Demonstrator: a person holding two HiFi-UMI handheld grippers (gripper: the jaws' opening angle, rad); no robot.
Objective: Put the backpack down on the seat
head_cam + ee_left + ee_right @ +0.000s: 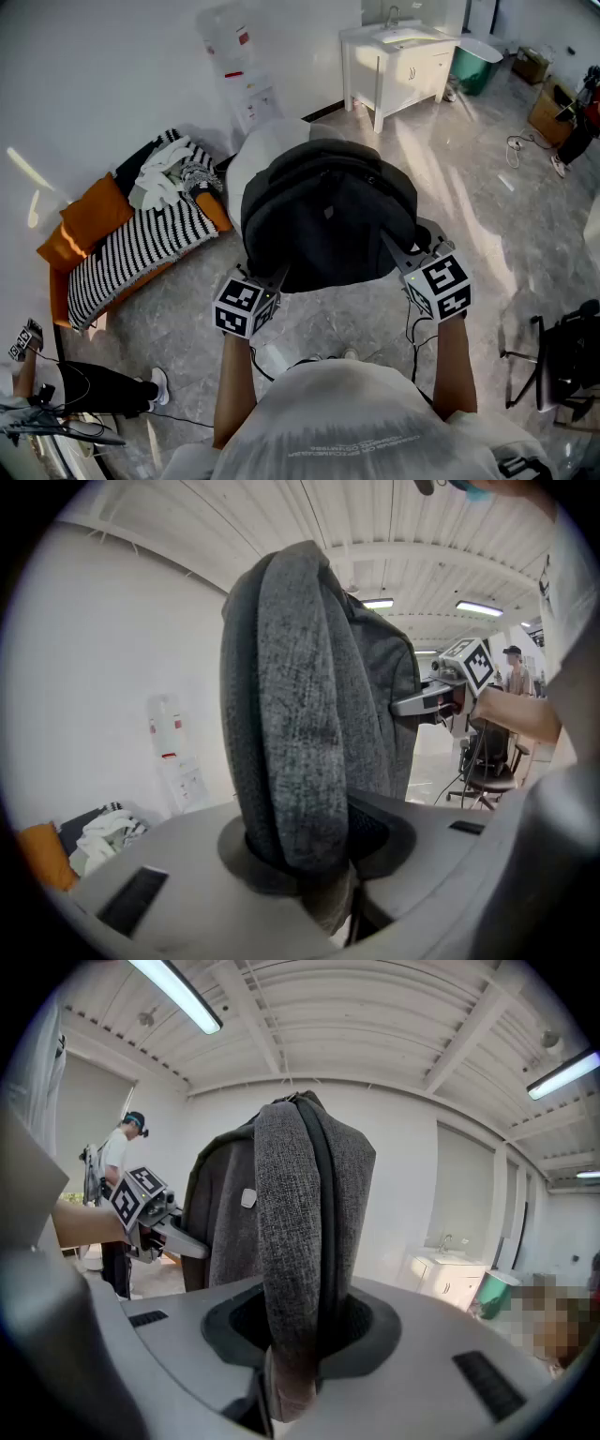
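Both my left gripper (pixel 274 278) and right gripper (pixel 397 249) are clamped on the backpack (pixel 323 220). I'd lower it level, centred between the edges of the seat (pixel 255 150), before letting go.

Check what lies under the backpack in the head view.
A white seat shows past the upper left edge of the backpack. The backpack covers the rest of the seat, so whether the two touch cannot be seen.

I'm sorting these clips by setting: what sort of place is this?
Likely a large indoor lab or studio with home furnishings: glossy tiled floor, white sink cabinet, striped bedding by the wall.
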